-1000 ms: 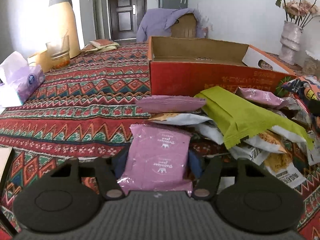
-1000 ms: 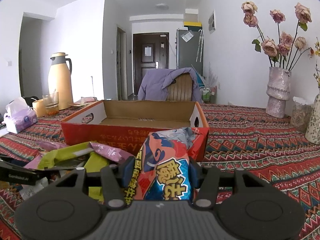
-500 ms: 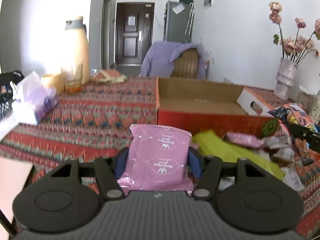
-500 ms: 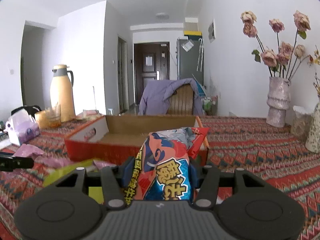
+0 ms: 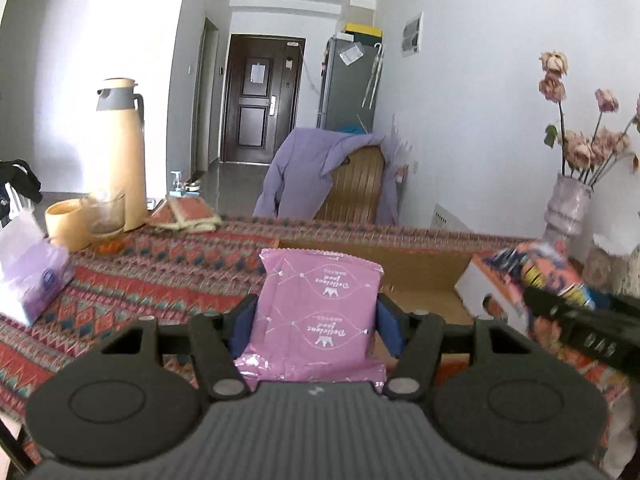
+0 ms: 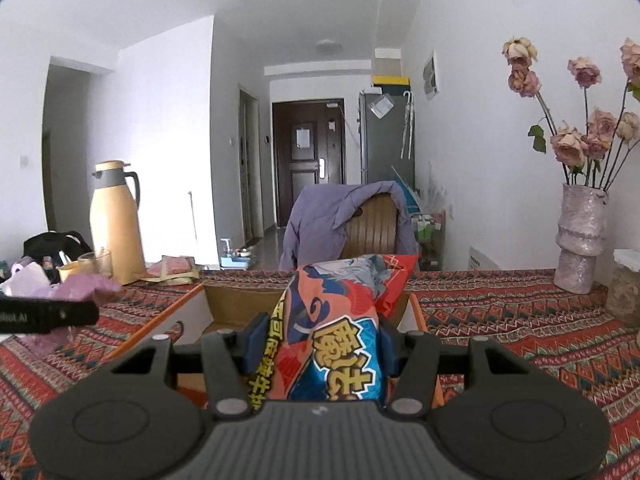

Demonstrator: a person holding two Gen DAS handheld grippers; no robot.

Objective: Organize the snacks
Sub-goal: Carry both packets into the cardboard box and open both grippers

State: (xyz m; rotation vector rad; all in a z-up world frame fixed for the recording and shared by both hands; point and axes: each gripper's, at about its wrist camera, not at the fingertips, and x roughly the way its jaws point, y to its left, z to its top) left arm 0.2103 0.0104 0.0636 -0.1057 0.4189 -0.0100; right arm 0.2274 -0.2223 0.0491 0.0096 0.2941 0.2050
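The left gripper (image 5: 316, 320) is clamping a pink snack packet (image 5: 318, 316) between its blue pads (image 5: 240, 326), the packet standing upright with its print upside down. Ahead of it, toward twelve o'clock, the open cardboard box (image 5: 424, 268) is sitting on the patterned tablecloth (image 5: 160, 276), its brown inside wall showing. At three o'clock in the left wrist view, the other gripper is reaching in with a blurred orange and blue bag. The right gripper (image 6: 320, 344) is squeezing that orange and blue snack bag (image 6: 340, 320) between its pads, the bag rising upright with its top drooping toward one o'clock. The box (image 6: 240, 300) is lying directly behind the bag at twelve o'clock in the right wrist view. At nine o'clock there, the left gripper's dark finger is crossing the frame. A tan thermos (image 5: 118, 152) is standing at ten o'clock beside a glass (image 5: 104, 216) and a tissue pack (image 5: 32, 276), and a vase of dried roses (image 6: 582, 236) is standing at two o'clock.
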